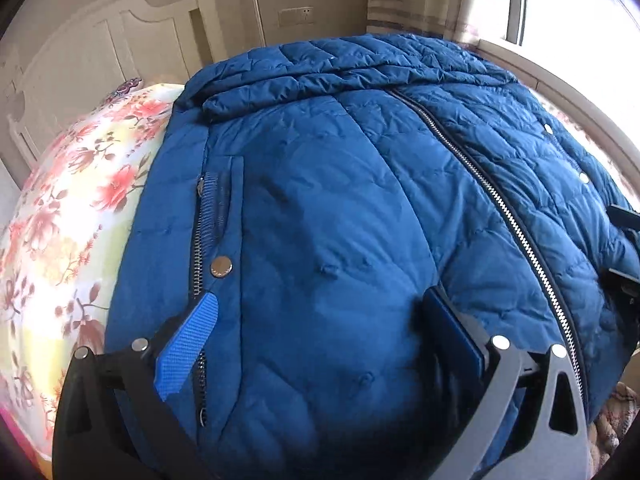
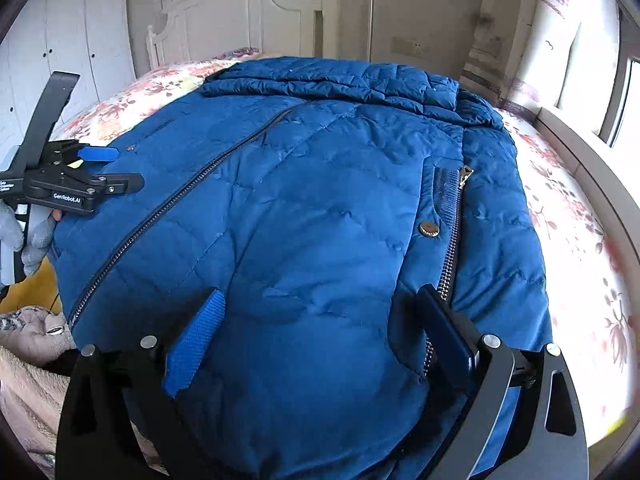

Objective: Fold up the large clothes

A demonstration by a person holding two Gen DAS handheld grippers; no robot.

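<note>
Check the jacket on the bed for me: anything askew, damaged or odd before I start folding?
Nothing stands out. The blue jacket lies front up on the floral bedsheet, main zipper closed, no tears visible. Left gripper and right gripper are open over its lower part.

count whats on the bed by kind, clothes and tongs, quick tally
blue quilted jacket: 1, spread front up on the floral bedsheet
tongs: 2, left tongs and right tongs, both open over the jacket
total: 3

Right tongs (image 2: 320, 320) spread over blue jacket (image 2: 320, 200), floral bed (image 2: 580, 232).
</note>
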